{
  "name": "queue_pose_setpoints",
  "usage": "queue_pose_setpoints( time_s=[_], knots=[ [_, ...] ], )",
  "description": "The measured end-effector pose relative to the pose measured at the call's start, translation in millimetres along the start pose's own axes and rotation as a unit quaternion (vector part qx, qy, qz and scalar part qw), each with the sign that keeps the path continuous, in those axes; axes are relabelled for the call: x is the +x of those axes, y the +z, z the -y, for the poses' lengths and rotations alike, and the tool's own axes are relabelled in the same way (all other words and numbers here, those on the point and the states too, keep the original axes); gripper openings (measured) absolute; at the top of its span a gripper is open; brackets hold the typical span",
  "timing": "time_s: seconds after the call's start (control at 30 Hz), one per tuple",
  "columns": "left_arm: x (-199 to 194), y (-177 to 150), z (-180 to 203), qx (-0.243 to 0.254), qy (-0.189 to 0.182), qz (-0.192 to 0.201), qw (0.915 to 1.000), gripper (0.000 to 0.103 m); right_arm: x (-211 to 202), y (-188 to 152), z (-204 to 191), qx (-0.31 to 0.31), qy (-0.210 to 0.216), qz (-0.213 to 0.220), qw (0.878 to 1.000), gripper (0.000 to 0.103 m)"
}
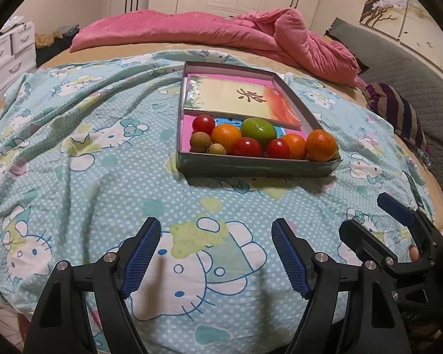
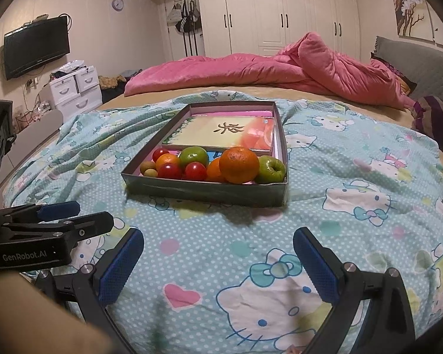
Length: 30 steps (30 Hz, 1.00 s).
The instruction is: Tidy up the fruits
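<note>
A shallow grey box (image 1: 251,166) (image 2: 203,191) lies on the bed. Its near end holds fruit: oranges (image 1: 320,145) (image 2: 239,164), red tomatoes (image 1: 247,147) (image 2: 195,171), green apples (image 1: 257,129) (image 2: 271,169) and small brown longans (image 1: 199,142) (image 2: 148,165). A booklet (image 1: 245,100) (image 2: 221,132) fills its far end. My left gripper (image 1: 216,261) is open and empty above the sheet, short of the box. My right gripper (image 2: 218,265) is open and empty, also short of the box.
The blue Hello Kitty sheet (image 1: 73,159) (image 2: 354,194) covers the bed. A pink quilt (image 1: 221,32) (image 2: 280,67) is heaped behind. White drawers (image 2: 73,90) and a wall TV (image 2: 35,45) stand at the left; wardrobes (image 2: 280,11) at the back.
</note>
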<state>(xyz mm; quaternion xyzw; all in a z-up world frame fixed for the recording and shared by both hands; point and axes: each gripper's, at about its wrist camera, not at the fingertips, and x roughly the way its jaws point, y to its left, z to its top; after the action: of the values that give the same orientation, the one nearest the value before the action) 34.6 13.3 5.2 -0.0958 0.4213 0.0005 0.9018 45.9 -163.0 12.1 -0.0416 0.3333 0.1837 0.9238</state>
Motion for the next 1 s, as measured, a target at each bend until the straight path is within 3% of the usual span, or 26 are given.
queue_pose_setpoints(
  time_s=[1.0],
  knots=[
    [-3.4, 2.2, -2.4, 0.0, 0.004, 0.004, 1.0, 0.079, -2.6, 1.6, -1.4, -0.01, -0.006, 0.005, 1.0, 0.102]
  ],
)
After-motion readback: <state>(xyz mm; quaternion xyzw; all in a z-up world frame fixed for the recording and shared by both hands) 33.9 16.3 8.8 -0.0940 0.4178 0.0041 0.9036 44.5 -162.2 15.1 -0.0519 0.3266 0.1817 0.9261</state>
